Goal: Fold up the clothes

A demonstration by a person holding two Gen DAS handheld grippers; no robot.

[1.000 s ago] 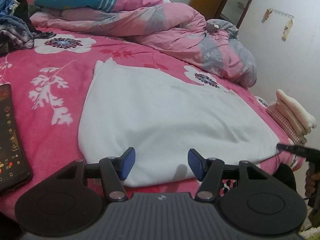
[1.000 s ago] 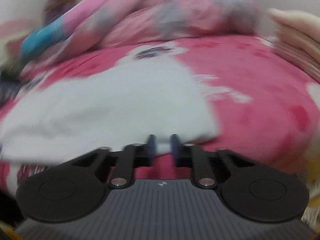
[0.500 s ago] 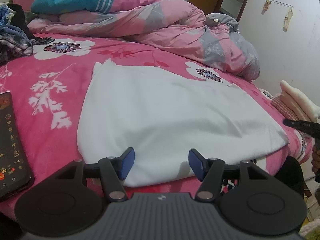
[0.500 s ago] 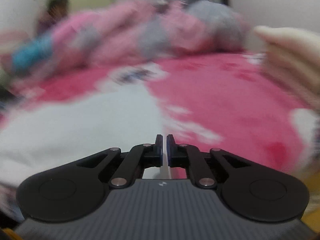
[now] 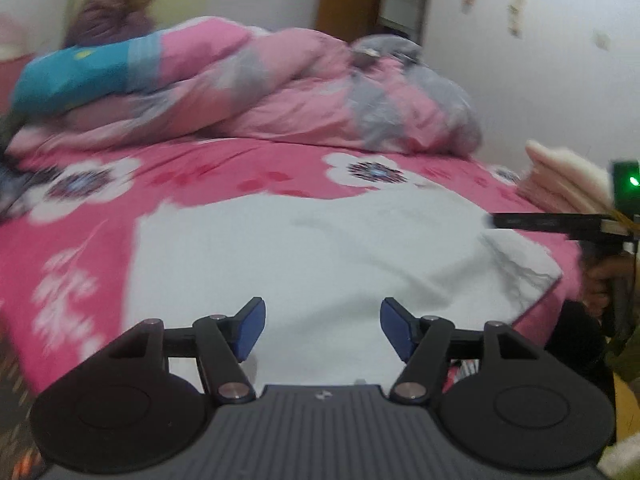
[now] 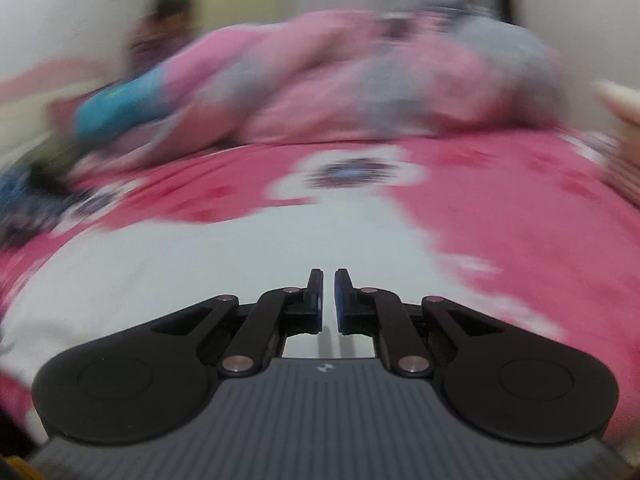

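Note:
A white garment point(image 5: 320, 248) lies spread flat on the pink flowered bedsheet point(image 5: 240, 168). My left gripper point(image 5: 322, 320) hovers over its near edge. Its jaws are opening, and the blue pads point(image 5: 250, 328) are wide apart and press on nothing. In the left wrist view my right gripper point(image 5: 494, 221) reaches in from the right, where the garment's right corner stands raised and wrinkled under its tip. The blurred right wrist view shows that gripper point(image 6: 328, 292) shut, with white garment point(image 6: 180, 272) in the thin slit between its pads and below them.
A bunched pink and grey quilt point(image 5: 280, 92) with a blue end fills the back of the bed. Folded cream clothes point(image 5: 560, 176) are stacked at the right edge. A person point(image 5: 120, 4) is behind the bed at the back left. Dark clothes point(image 6: 24, 200) lie far left.
Both grippers rose and swung, and the phone left the left wrist view. My right gripper closed at the garment's right edge, and that corner now stands lifted.

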